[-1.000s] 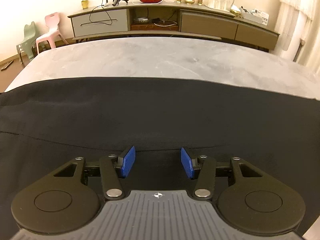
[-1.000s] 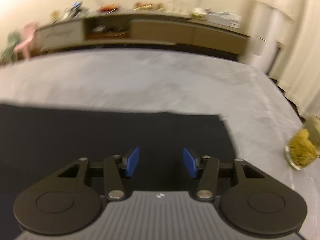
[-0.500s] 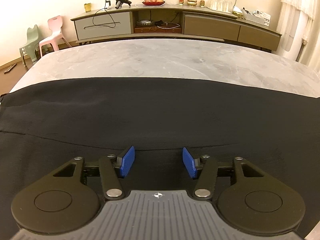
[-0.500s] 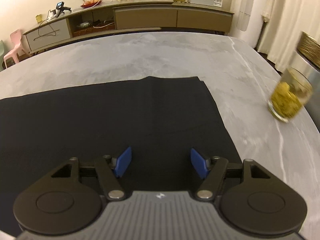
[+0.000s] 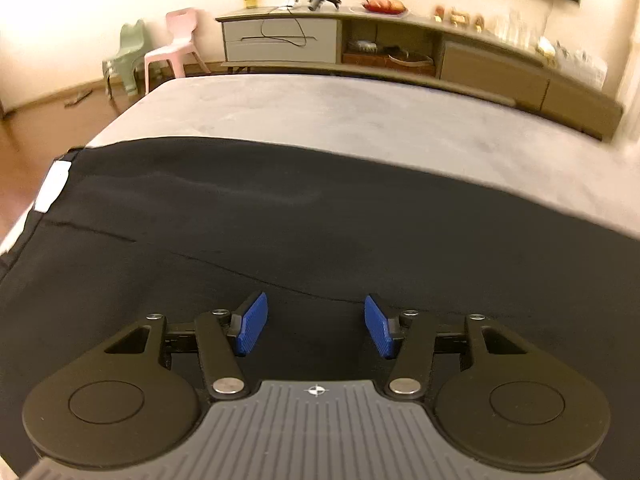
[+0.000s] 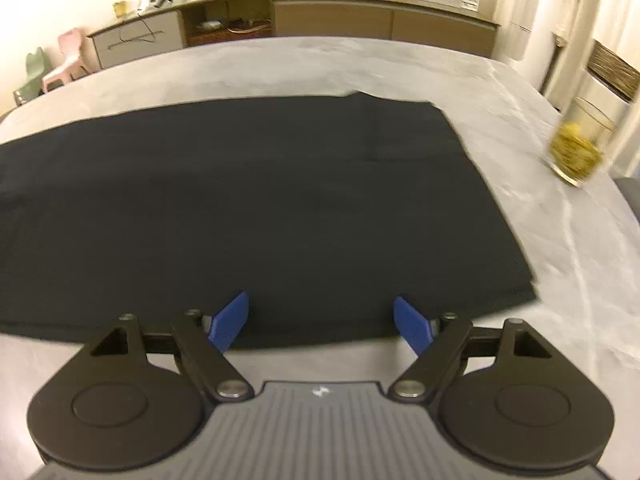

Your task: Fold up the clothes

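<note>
On the grey table (image 6: pixel 360 64): black garment (image 6: pixel 260 208) spread flat, both grippers above it, nothing grasped.
Left gripper (image 5: pixel 316 328) jaws apart over mid-cloth; right gripper (image 6: pixel 320 322) jaws just widened, empty, at the near hem. Sideboard (image 5: pixel 400 48) behind. Only the right view shows the glass (image 6: pixel 578 148); only the left, a white label (image 5: pixel 54 186).

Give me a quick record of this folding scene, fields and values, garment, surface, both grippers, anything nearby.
garment: black garment, spread flat, white tag at its left end
surface: grey table
left gripper: open, over the cloth, nothing between its pads
right gripper: open, jaws just opening wider, above the garment's near edge
nearby: glass with yellow contents on the table, right of the garment, apart from it
</note>
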`<state>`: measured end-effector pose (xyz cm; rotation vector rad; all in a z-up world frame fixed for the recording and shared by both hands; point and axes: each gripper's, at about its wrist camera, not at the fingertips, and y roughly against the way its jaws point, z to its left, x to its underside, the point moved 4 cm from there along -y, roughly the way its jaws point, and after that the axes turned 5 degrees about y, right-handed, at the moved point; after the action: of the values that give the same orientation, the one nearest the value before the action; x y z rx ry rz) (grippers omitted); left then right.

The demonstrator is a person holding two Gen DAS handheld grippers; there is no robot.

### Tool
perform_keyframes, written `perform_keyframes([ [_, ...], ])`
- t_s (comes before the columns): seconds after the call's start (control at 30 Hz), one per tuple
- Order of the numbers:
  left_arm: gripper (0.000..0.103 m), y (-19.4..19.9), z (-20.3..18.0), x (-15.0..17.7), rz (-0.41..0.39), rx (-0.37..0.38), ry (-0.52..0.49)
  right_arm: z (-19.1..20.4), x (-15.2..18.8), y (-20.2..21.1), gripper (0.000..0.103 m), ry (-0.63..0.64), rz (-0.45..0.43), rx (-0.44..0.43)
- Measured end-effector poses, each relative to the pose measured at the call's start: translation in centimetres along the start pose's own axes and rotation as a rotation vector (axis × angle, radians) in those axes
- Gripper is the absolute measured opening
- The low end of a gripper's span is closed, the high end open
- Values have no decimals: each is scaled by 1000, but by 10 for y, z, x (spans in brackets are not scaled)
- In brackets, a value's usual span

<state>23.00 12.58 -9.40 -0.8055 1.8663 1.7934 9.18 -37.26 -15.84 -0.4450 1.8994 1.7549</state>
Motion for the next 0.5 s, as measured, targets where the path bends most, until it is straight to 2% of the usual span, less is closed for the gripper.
perform_keyframes([
  [0.03, 56, 8, -10, 5, 2, 49, -25, -12, 1, 5, 74, -43, -18, 16],
  [0.13, 56, 33, -41, 20, 8, 197, -99, -53, -6, 16, 77, -179, -99, 76],
  [0.23, 56, 47, -81, 49, 41, 316, -214, -90, -18, 6, 77, -244, -109, 122],
  [0.4, 57, 45, -111, 79, 65, 331, -307, -114, -27, -21, 76, -280, -92, 54],
  [0.5, 57, 46, -113, 82, 65, 326, -327, -108, -24, -31, 69, -201, -64, 87],
])
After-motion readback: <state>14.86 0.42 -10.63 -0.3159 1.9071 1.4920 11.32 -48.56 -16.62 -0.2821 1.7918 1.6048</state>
